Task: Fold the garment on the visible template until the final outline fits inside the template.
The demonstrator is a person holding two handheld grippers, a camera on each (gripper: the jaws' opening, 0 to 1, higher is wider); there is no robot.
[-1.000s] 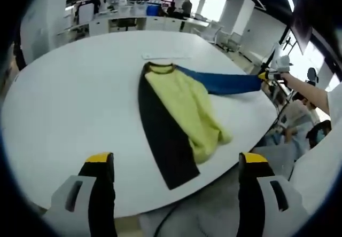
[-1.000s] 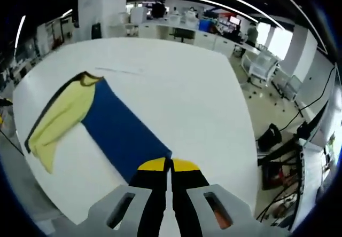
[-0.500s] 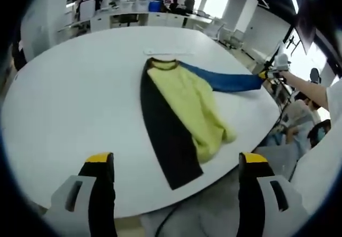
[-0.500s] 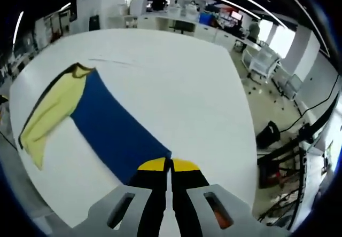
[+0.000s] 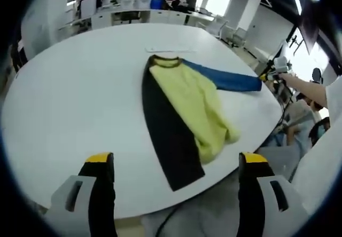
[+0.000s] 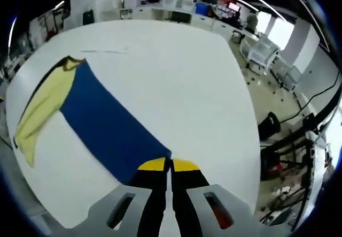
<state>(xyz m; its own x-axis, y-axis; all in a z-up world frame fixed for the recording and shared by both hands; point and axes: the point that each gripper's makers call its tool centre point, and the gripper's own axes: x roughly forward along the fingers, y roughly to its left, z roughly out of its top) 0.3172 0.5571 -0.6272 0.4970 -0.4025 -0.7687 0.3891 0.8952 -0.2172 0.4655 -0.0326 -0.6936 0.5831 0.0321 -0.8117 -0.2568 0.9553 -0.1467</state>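
Blue sleeve [image 6: 109, 135] pinched in closed right gripper [image 6: 170, 165]; left gripper [image 5: 176, 159] wide apart, holding nothing; white table [image 5: 69, 93].

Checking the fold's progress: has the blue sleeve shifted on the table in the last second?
Yes. In the left gripper view the blue sleeve, held by the right gripper, has swung toward the table's far side, away from the yellow body.
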